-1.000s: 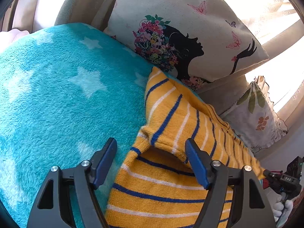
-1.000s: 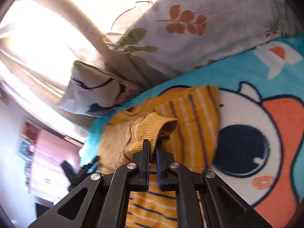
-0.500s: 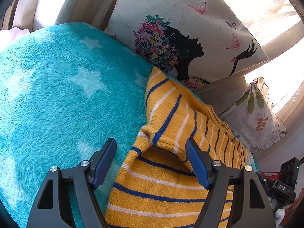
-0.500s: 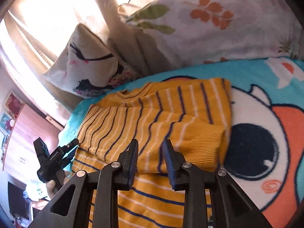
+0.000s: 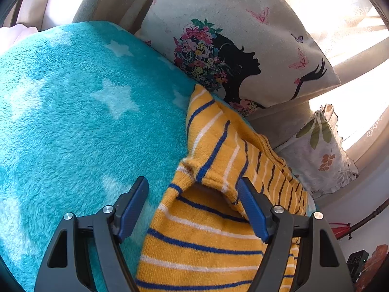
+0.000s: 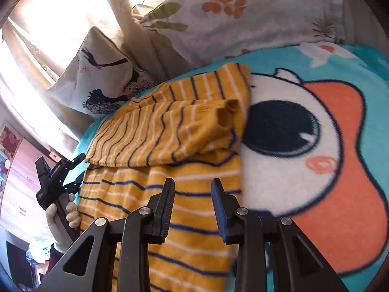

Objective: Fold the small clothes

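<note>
The right gripper [image 6: 193, 208] hangs half-open and empty just over the striped sweater [image 6: 170, 146], whose hem-to-collar length runs straight ahead toward the pillows [image 6: 243, 17], while the left gripper [image 5: 194, 206], spread wide and holding nothing, straddles its folded sleeve [image 5: 216, 146] on the turquoise blanket [image 5: 73, 121].

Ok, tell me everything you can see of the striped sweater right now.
The striped sweater is a yellow knit with thin navy and white stripes. It lies on the turquoise fleece blanket, its top end near the silhouette pillow. Both sleeves are folded across the body; the right sleeve's ribbed cuff ends near the sweater's right edge. Both the left gripper and the right gripper are open above it, holding nothing.
</note>
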`<act>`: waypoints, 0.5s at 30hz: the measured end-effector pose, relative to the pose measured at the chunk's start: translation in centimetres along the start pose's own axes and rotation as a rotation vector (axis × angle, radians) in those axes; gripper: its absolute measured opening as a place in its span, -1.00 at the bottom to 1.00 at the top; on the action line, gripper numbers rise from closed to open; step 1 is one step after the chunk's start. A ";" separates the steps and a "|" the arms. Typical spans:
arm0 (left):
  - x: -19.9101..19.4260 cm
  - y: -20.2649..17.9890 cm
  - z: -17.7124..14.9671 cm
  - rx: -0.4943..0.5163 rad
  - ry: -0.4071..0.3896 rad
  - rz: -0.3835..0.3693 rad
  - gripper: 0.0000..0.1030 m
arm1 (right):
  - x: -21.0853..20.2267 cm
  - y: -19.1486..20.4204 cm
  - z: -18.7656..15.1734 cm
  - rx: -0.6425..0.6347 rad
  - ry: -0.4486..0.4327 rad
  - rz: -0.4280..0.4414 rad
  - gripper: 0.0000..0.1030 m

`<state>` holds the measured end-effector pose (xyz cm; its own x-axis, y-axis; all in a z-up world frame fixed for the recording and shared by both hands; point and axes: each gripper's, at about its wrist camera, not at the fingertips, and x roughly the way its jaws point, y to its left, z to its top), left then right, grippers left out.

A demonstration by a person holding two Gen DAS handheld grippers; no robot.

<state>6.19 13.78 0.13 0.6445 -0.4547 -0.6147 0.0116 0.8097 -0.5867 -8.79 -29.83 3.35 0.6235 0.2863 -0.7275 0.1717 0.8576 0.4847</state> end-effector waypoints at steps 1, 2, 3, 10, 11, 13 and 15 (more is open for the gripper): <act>-0.6 -0.1 -0.3 0.020 0.018 0.007 0.45 | -0.8 -1.1 -0.7 0.028 0.000 0.002 -0.30; -1.4 -0.1 -0.8 0.039 0.029 0.018 0.45 | -1.2 -2.0 -1.2 0.051 0.006 0.019 -0.29; -2.3 0.0 -1.4 0.054 0.039 0.037 0.45 | -1.6 -2.9 -1.8 0.072 0.022 0.044 -0.29; -8.3 2.1 -5.7 0.133 0.102 0.103 0.46 | -2.0 -3.8 -5.3 0.122 0.097 0.165 -0.24; -8.9 2.1 -6.4 0.141 0.111 0.091 0.50 | -1.8 -3.3 -5.5 0.115 0.104 0.185 -0.22; -9.8 2.0 -7.9 0.150 0.133 0.056 0.63 | -1.1 -2.4 -6.3 0.105 0.129 0.246 -0.19; -10.7 1.7 -9.5 0.152 0.136 0.016 0.77 | -0.7 -1.4 -7.2 0.098 0.151 0.307 -0.19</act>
<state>-7.93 16.51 0.67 0.5368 -0.4790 -0.6946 0.1241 0.8591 -0.4965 -14.94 -28.19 -0.36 0.5390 0.5905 -0.6006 0.0710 0.6787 0.7310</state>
